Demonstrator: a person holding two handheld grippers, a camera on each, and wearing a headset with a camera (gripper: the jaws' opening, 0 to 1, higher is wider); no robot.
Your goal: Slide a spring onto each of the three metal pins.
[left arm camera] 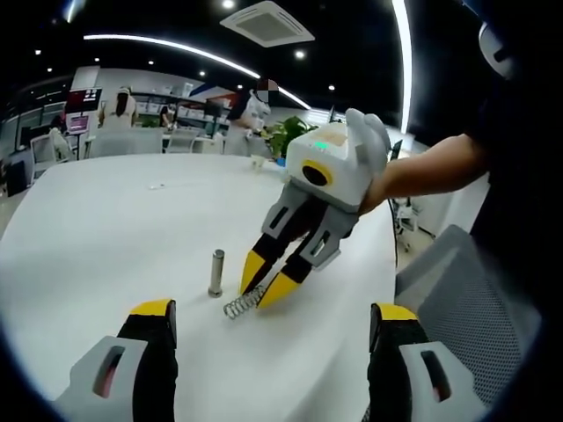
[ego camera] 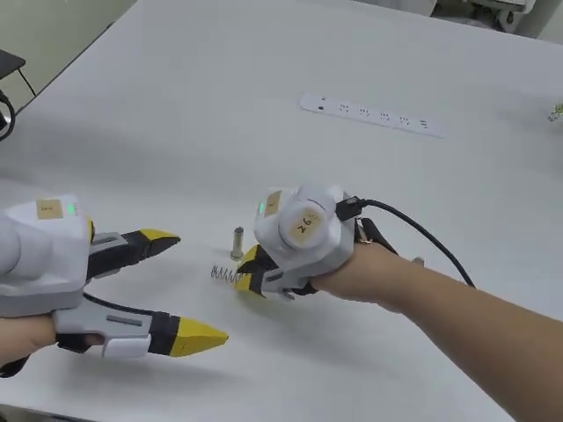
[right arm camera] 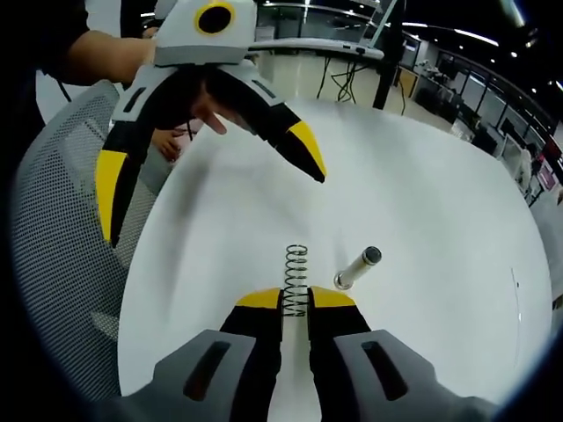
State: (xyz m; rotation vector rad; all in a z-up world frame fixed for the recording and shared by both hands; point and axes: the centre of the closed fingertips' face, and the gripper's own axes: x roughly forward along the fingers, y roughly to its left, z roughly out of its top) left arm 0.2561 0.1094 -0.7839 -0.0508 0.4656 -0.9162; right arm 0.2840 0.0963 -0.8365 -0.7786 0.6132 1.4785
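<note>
One part-hidden spring is clamped by right hand-held gripper (left hand-held gripper gapes).

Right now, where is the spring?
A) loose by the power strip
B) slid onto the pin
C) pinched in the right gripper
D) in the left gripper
C: the right gripper is shut on one end of the spring, beside the bare upright pin.
</note>
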